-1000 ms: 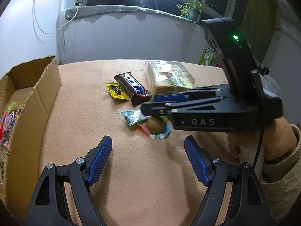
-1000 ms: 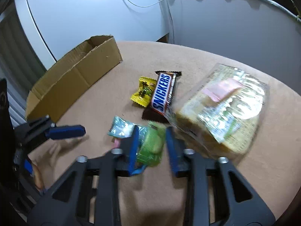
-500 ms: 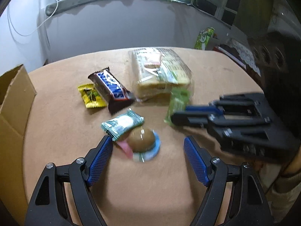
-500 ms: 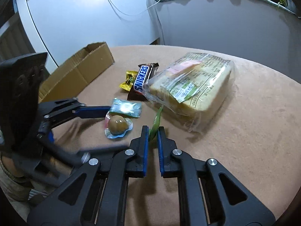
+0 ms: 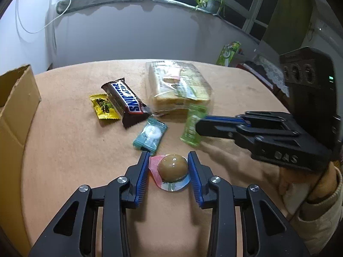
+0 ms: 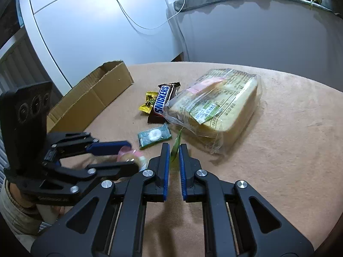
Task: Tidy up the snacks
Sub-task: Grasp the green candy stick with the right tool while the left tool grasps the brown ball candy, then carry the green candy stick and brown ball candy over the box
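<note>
Now | cardboard box [image 6: 90, 98]: contents hidden | snacks on table [image 6: 289, 139]

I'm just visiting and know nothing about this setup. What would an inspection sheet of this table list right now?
Surface: round table under a tan cloth.
Job's things: cardboard box; Snickers bar; yellow candy; teal candy; bagged bread.
Clutter: nothing seen.
Grippers: left gripper closed around a packaged egg; right gripper pinching a green packet.
Cables: white cord on the wall.
Surroundings: potted plant on a ledge.
</note>
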